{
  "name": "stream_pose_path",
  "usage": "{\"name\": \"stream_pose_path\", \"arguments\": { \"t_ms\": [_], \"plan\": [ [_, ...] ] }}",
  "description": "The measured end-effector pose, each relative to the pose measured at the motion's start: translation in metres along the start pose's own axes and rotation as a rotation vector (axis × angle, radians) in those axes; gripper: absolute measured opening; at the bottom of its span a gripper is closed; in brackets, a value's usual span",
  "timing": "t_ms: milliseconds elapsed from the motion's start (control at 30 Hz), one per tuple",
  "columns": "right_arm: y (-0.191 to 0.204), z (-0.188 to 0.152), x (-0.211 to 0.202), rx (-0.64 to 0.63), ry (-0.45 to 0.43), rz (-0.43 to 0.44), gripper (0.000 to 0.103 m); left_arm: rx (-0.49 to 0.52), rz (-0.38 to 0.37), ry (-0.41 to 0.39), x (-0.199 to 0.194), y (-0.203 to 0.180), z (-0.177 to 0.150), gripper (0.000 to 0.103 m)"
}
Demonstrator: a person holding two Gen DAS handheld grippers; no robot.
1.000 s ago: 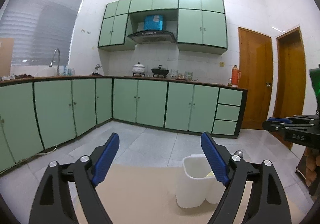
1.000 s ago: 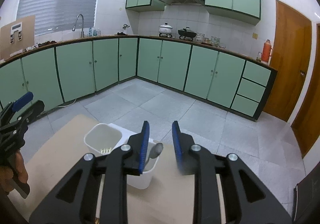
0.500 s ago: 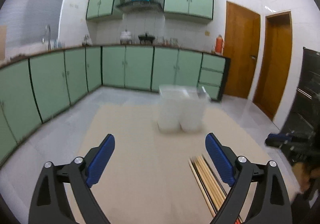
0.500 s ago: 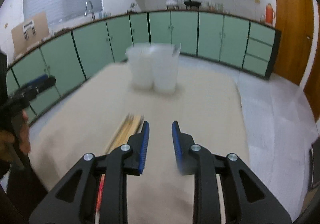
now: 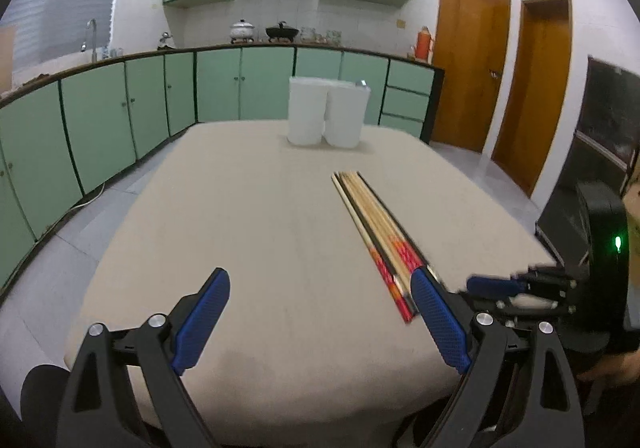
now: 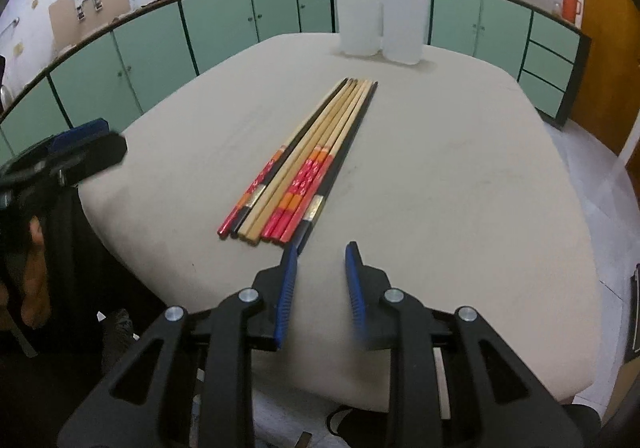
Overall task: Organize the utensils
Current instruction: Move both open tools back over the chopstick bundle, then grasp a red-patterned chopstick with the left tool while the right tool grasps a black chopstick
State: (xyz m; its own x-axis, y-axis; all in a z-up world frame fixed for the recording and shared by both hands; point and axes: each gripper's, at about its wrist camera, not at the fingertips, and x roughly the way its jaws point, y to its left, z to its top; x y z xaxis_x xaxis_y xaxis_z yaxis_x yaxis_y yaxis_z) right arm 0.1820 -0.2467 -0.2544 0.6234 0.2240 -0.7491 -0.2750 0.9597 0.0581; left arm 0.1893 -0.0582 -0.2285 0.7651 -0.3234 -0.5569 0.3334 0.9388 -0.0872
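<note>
Several chopsticks [image 6: 306,156], some wooden, some black, some with red ends, lie side by side on the beige table [image 6: 460,168]; they also show in the left wrist view [image 5: 376,224]. Two white holder cups [image 6: 380,24] stand together at the table's far edge, also in the left wrist view [image 5: 328,116]. My right gripper [image 6: 320,260] is open a little and empty, just behind the chopsticks' near ends. My left gripper [image 5: 320,300] is wide open and empty over the table's near edge, left of the chopsticks.
Green kitchen cabinets [image 5: 120,116] run along the walls behind the table. Wooden doors [image 5: 472,72] stand at the right. The right gripper shows at the right edge of the left wrist view [image 5: 520,288].
Both grippers have pulled back from the white cups toward the table's near edge. The chopsticks have come into view. The jaws have kept their openings.
</note>
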Motion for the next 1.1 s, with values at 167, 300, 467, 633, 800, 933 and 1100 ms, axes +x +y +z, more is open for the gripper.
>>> {"name": "stream_pose_path", "arguments": {
  "t_ms": [167,300,467,633,800,933,1100],
  "plan": [
    [-0.003,0.004,0.002,0.001,-0.010,0.008,0.026,-0.018,-0.001,0.027,0.010,0.004,-0.007,0.090],
    [-0.018,0.003,0.003,0.035,-0.018,-0.037,0.027,0.011,-0.016,0.067,0.019,-0.005,-0.013,0.090],
    [-0.023,0.001,-0.003,0.041,-0.028,-0.003,0.031,0.101,-0.052,0.115,0.032,-0.033,-0.021,0.090],
    [-0.023,0.000,0.000,0.033,-0.021,0.002,0.032,0.121,-0.033,0.167,0.049,-0.038,-0.023,0.090],
    [-0.023,0.002,0.002,0.026,-0.022,0.008,0.035,0.106,0.000,0.192,0.058,-0.032,-0.022,0.090],
    [-0.019,0.003,0.004,0.002,-0.027,-0.001,0.039,0.104,-0.001,0.192,0.060,-0.031,-0.019,0.090],
    [-0.017,0.004,0.006,-0.010,-0.028,-0.007,0.040,0.123,0.016,0.191,0.062,-0.034,-0.020,0.090]
  ]
}}
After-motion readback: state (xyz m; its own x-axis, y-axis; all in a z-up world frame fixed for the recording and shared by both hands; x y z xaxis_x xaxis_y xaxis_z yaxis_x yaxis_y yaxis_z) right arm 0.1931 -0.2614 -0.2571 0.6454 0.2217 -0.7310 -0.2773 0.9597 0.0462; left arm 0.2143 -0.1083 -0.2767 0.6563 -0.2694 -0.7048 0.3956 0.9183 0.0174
